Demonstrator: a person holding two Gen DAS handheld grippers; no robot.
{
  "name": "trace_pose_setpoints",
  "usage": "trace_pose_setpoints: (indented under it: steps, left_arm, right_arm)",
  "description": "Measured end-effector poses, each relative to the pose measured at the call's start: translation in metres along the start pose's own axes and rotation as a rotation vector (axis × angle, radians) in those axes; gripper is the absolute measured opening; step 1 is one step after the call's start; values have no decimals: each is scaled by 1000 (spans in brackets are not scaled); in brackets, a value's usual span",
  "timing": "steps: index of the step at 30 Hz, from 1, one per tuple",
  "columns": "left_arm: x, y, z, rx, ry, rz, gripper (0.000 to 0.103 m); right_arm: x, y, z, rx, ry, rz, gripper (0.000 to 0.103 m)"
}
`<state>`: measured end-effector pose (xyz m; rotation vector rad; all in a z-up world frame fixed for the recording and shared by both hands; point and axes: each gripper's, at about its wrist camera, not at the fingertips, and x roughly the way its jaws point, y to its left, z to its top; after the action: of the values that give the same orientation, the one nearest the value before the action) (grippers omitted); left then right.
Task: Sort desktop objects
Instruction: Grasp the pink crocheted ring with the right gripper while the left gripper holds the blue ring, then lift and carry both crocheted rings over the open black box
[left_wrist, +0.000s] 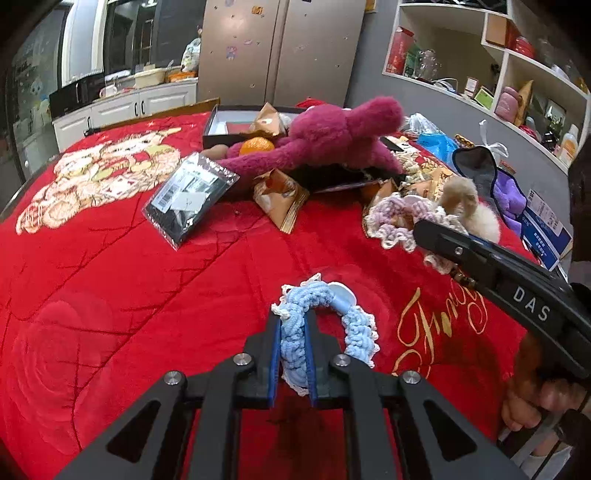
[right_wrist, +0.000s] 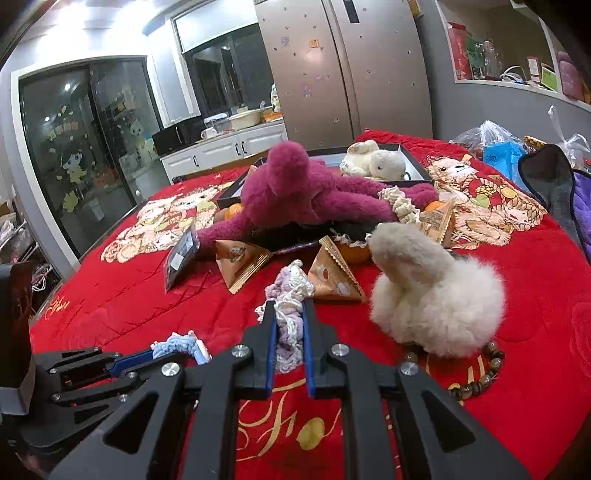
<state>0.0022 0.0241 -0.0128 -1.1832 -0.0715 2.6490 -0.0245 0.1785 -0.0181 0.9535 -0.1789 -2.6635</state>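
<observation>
Left wrist view shows our left gripper (left_wrist: 293, 325) pinching the blue scrunchie (left_wrist: 325, 325) just above the red blanket (left_wrist: 147, 295), while our right gripper (right_wrist: 290, 314) clamps the lilac scrunchie (right_wrist: 290, 295), presumably to sort them together.

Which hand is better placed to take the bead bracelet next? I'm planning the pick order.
Right, though neither is free: the right gripper is shut on the lilac scrunchie, the left gripper on the blue scrunchie. The bead bracelet lies beside the right gripper, by the fluffy toy.
</observation>
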Motion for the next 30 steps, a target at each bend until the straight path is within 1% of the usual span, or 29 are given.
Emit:
trace_pose_setpoints:
  steps: [4, 8, 11, 13, 15, 18, 20, 25, 30]
  left_arm:
    - [-3, -5, 0, 25, -16, 26, 12]
    - [-5, -5, 1, 28, -33, 17, 12]
    - [-10, -5, 2, 30, -58, 24, 12]
    - [-12, -4, 3, 27, -74, 32, 12]
    - [-15, -2, 5, 19, -86, 32, 12]
    - [-19, -2, 7, 18, -94, 55, 12]
    - [-27, -4, 9, 24, -107, 72, 12]
    - [-56, -11, 18, 29, -158, 68, 12]
    - [-84, -15, 36, 31, -206, 75, 12]
  right_arm:
    - [-4, 3, -1, -24, -18, 1, 13]
    - [-10, 7, -2, -50, -44, -19, 13]
    - [-14, 5, -3, -45, -61, -31, 13]
    - [-16, 2, -3, -25, -60, -10, 13]
    - [-19, 2, -4, -18, -54, -15, 13]
    - [-29, 5, -5, -24, -57, -11, 13]
    - [-39, 8, -2, -30, -71, -7, 13]
    - [-68, 17, 14, -51, -116, 12, 13]
    - [-90, 33, 32, -83, -156, 14, 13]
